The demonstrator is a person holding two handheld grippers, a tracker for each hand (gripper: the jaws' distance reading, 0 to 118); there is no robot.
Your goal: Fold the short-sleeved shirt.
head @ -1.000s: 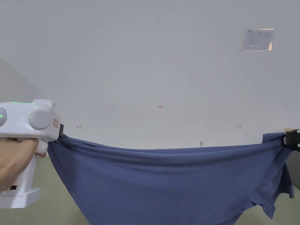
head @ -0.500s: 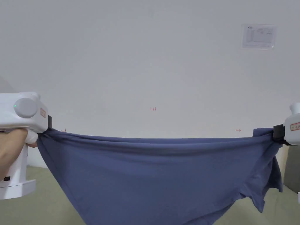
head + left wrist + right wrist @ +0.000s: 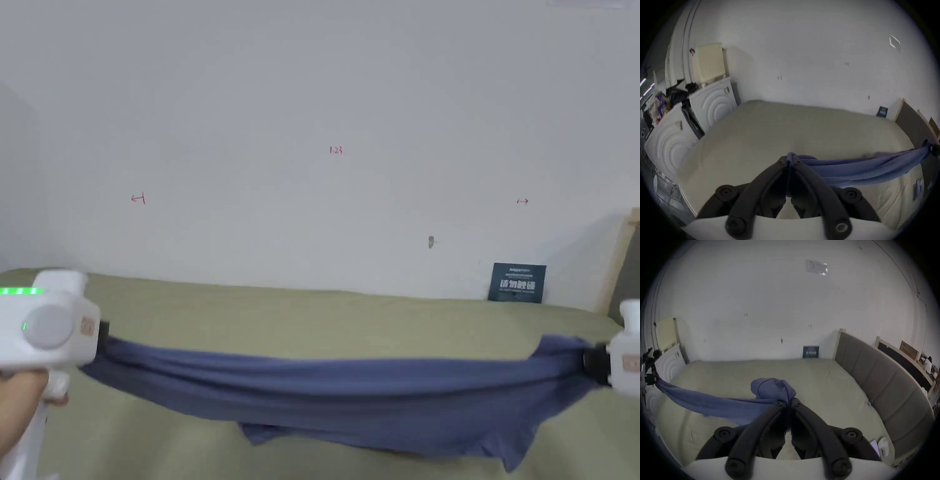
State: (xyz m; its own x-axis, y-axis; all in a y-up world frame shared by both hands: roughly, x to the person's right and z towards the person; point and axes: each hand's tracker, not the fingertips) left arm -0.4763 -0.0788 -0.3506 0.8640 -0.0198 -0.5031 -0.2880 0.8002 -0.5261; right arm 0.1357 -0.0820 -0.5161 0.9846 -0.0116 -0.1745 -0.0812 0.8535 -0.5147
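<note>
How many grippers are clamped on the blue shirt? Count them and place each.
2. The left gripper pinches one end of the shirt; the right gripper pinches the other end.

I have the shirt (image 3: 350,400) strung between my two grippers, the left gripper (image 3: 103,334) at its left end and the right gripper (image 3: 590,365) at its right end, well apart. It hangs over the bed (image 3: 312,312), its sagging middle low toward the mattress in front of me. Behind the bed stands the wall (image 3: 312,94), with a small card (image 3: 517,283) leaning against it at the back right. The headboard (image 3: 875,378) runs along the bed's right side.
</note>
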